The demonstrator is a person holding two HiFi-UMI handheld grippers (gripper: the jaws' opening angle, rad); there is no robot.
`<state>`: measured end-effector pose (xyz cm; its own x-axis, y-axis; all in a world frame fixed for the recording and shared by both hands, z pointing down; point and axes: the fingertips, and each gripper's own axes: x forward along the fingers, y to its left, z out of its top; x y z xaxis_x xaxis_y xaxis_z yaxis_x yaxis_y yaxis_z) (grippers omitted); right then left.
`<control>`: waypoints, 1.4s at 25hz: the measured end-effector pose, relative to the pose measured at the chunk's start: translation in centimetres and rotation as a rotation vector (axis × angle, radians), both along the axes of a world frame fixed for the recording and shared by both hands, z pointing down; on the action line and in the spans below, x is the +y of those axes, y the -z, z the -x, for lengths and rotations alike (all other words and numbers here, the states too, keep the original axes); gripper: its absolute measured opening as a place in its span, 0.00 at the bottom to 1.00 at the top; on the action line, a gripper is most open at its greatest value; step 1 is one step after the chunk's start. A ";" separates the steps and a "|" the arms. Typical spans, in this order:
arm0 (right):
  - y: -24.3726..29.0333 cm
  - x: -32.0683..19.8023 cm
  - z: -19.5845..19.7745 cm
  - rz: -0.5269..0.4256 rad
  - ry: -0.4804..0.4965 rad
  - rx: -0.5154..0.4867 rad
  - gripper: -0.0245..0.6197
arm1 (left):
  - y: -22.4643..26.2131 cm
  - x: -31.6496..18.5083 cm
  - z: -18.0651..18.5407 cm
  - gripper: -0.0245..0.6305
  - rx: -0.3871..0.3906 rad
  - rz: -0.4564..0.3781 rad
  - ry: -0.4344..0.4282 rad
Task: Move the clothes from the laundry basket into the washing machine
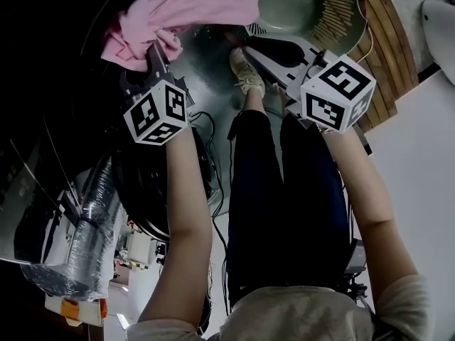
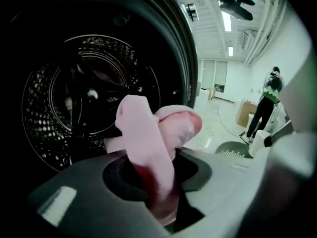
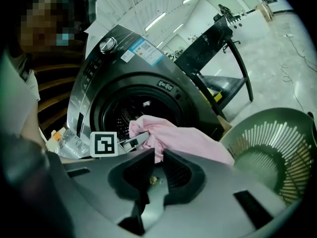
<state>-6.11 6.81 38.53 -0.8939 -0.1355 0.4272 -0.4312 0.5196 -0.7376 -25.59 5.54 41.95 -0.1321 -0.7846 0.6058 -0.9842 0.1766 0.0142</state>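
I am holding the pink garment point(image 2: 148, 128) clenched in my left claw point(image 2: 158, 182), just before the drum opening point(image 2: 59, 108), which is lying ahead and slightly left. The cloth's loose end is trailing right, toward the laundry basket point(image 3: 277, 148). My right claw point(image 3: 154, 165) is hanging clenched, empty.

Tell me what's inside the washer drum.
In the drum only its dark perforated wall shows; no laundry can be made out. The pink cloth in the left gripper covers its lower right part.
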 end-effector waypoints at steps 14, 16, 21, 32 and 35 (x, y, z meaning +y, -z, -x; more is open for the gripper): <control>-2.7 1.0 -1.1 0.060 -0.038 -0.020 0.09 | -2.3 -8.2 7.5 0.23 -0.078 -0.138 0.204; -2.9 1.2 -1.5 0.064 -0.041 -0.017 0.09 | -1.2 -8.9 8.3 0.23 -0.106 -0.174 0.198; -3.3 0.9 -1.9 0.077 -0.051 -0.022 0.09 | -3.8 -10.3 9.0 0.39 -0.067 -0.160 0.221; -1.6 1.9 -2.6 0.086 -0.050 -0.050 0.09 | -2.3 -4.9 5.7 0.65 0.127 -0.156 0.332; -0.9 2.4 -2.4 0.078 -0.037 -0.052 0.09 | -4.5 -2.7 1.6 0.70 0.213 -0.076 0.309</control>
<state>-3.69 9.20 39.46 -0.9104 -0.1365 0.3907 -0.4088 0.4440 -0.7973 -27.17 2.79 46.41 -0.2467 -0.7710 0.5871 -0.8581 0.4553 0.2374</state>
